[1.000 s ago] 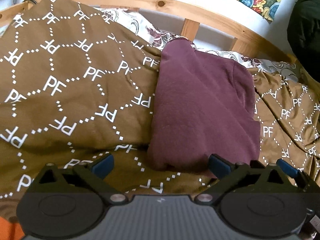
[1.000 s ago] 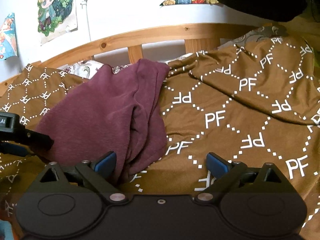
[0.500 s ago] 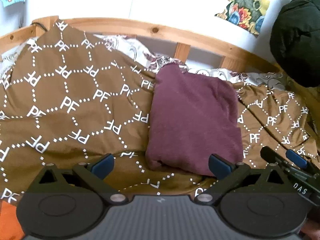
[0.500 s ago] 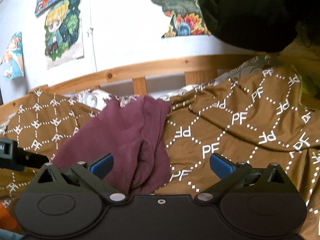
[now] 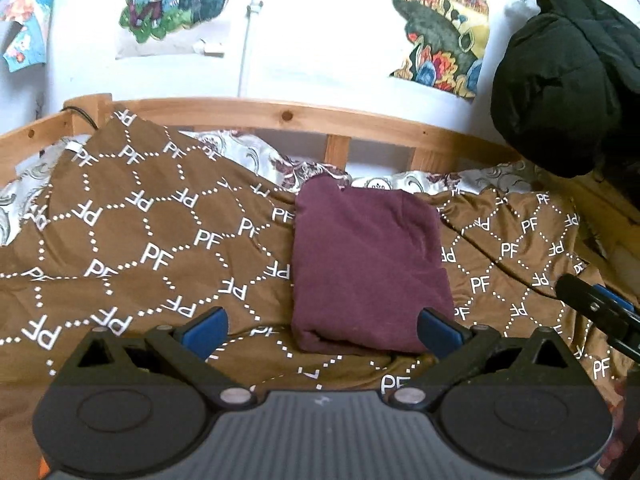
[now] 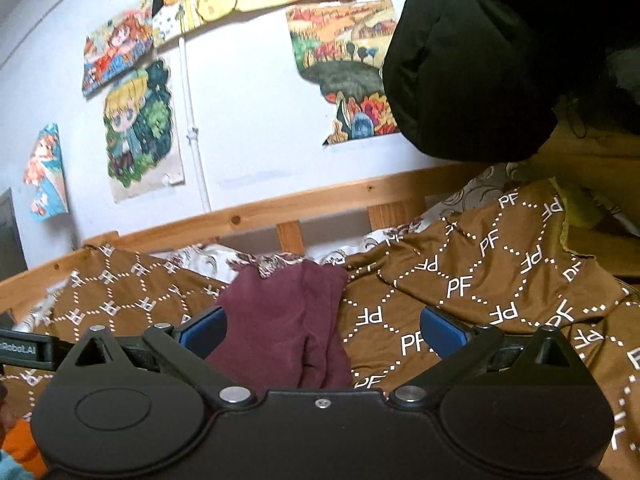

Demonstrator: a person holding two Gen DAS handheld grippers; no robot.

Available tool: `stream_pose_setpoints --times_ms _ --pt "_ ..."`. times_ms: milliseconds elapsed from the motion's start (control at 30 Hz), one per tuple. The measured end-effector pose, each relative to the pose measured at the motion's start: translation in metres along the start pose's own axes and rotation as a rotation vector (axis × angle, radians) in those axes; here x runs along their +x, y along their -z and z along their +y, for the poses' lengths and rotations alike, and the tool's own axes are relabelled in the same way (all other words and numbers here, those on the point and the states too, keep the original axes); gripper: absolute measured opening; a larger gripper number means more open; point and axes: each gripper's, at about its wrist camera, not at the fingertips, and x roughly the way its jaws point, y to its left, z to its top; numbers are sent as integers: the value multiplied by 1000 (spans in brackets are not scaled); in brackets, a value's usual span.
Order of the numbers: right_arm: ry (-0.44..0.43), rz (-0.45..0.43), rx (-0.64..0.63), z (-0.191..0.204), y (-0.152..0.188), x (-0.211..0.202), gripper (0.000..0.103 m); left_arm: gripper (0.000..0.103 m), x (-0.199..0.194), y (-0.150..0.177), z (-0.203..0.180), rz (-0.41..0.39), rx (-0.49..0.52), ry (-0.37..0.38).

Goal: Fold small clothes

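Observation:
A maroon garment (image 5: 368, 264) lies folded into a neat rectangle on the brown blanket (image 5: 140, 240), near the bed's far rail. My left gripper (image 5: 320, 330) is open and hangs above and short of the garment's near edge, with nothing between its blue pads. In the right wrist view the same garment (image 6: 280, 320) shows its layered fold edges. My right gripper (image 6: 323, 330) is open wide, raised off the bed and holding nothing. Its finger (image 5: 596, 308) pokes in at the right edge of the left wrist view. The left gripper's arm (image 6: 24, 350) shows at the left edge of the right wrist view.
The brown blanket printed with "PF" covers the bed over a floral sheet (image 5: 256, 152). A wooden bed rail (image 5: 304, 114) runs along the far side under a white wall with posters (image 6: 140, 128). A black jacket (image 5: 568, 72) hangs at the right. Something orange (image 6: 20, 440) shows at the lower left.
Both grippers have pulled back and risen away from the garment, so more of the wall shows. The right gripper's jaws opened slightly wider. The folded garment has stayed in place.

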Motion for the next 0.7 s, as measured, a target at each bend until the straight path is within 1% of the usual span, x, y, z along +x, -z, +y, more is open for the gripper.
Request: stream_pose_setpoints --times_ms 100,300,533,700 --pt "-10 -9 7 1 2 -12 102 102 -10 5 4 -15 5 0" --pt "-5 -28 -11 6 12 -44 102 102 -27 20 6 -40 69 -12" --pt "30 4 -14 10 25 -65 102 102 -30 41 6 -6 134 -5" --pt "54 26 -17 12 33 -71 102 102 -26 45 10 11 114 13"
